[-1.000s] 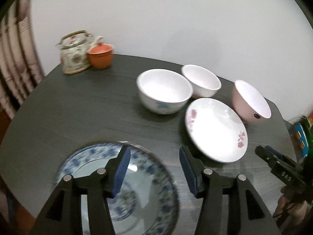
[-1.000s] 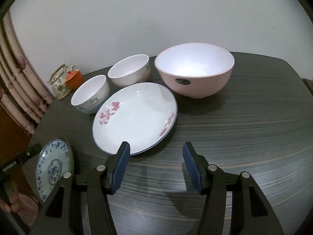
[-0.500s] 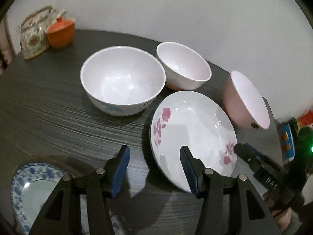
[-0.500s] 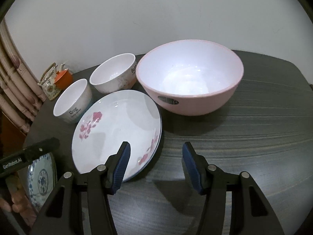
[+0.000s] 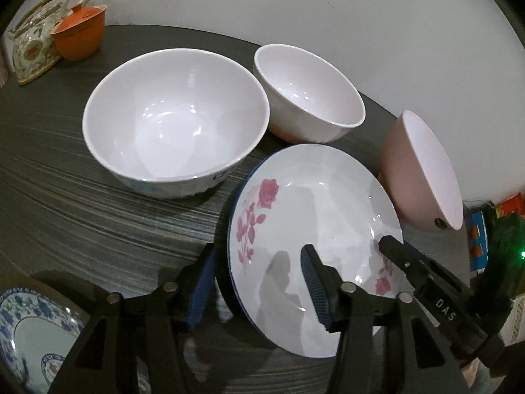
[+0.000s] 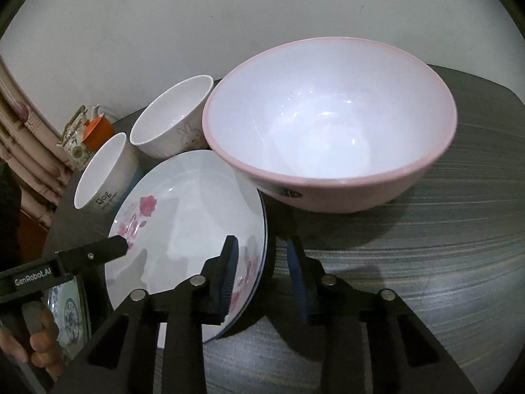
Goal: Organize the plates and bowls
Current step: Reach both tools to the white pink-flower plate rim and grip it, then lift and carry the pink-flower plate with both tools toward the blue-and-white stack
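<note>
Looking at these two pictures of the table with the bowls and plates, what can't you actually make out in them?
- Blue-patterned china plate: left wrist view, cut off by the bottom-left edge and the left gripper.
- Rose-printed white plate: right wrist view, near rim hidden behind the right gripper; whether the pads press it is unclear.
- Small label on the white bowl: too small to read.
- Floral teapot: right wrist view, half hidden by an orange cup.

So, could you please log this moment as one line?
left gripper: astride rim of rose plate, fingers just closing, not gripping | right gripper: astride opposite rim, fingers just closing, not gripping
</note>
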### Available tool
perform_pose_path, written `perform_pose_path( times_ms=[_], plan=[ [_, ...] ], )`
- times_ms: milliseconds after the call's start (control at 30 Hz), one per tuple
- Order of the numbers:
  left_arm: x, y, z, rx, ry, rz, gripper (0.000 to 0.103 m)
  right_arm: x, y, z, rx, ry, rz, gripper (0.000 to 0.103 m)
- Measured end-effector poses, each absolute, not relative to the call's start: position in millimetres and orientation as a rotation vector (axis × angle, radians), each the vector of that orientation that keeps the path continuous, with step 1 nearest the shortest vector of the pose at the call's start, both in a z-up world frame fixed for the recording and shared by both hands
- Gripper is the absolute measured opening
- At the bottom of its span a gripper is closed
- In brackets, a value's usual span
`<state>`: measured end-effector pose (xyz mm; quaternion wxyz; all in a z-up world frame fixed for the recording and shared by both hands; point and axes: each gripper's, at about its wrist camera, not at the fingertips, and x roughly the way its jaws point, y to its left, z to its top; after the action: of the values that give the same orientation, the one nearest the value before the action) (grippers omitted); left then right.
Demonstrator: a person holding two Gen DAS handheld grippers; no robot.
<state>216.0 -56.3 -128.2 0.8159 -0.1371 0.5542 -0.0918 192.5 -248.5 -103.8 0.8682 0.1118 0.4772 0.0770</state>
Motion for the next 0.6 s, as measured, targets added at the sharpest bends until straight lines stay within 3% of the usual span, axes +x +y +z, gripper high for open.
perform_pose_path(
  times_ms=[167, 600],
  plan=[
    [219.4, -56.6, -132.6, -0.298, 1.188, -0.188, 0.036, 197.8, -249.5, -107.6, 0.236, 1.010, 0.173, 0.022],
    [218.5, -65.0, -142.2, -0.281, 1.202, -0.180, 0.018, 203.6, -253.4, -112.8, 0.246, 1.026, 0.195, 0.013]
  ],
)
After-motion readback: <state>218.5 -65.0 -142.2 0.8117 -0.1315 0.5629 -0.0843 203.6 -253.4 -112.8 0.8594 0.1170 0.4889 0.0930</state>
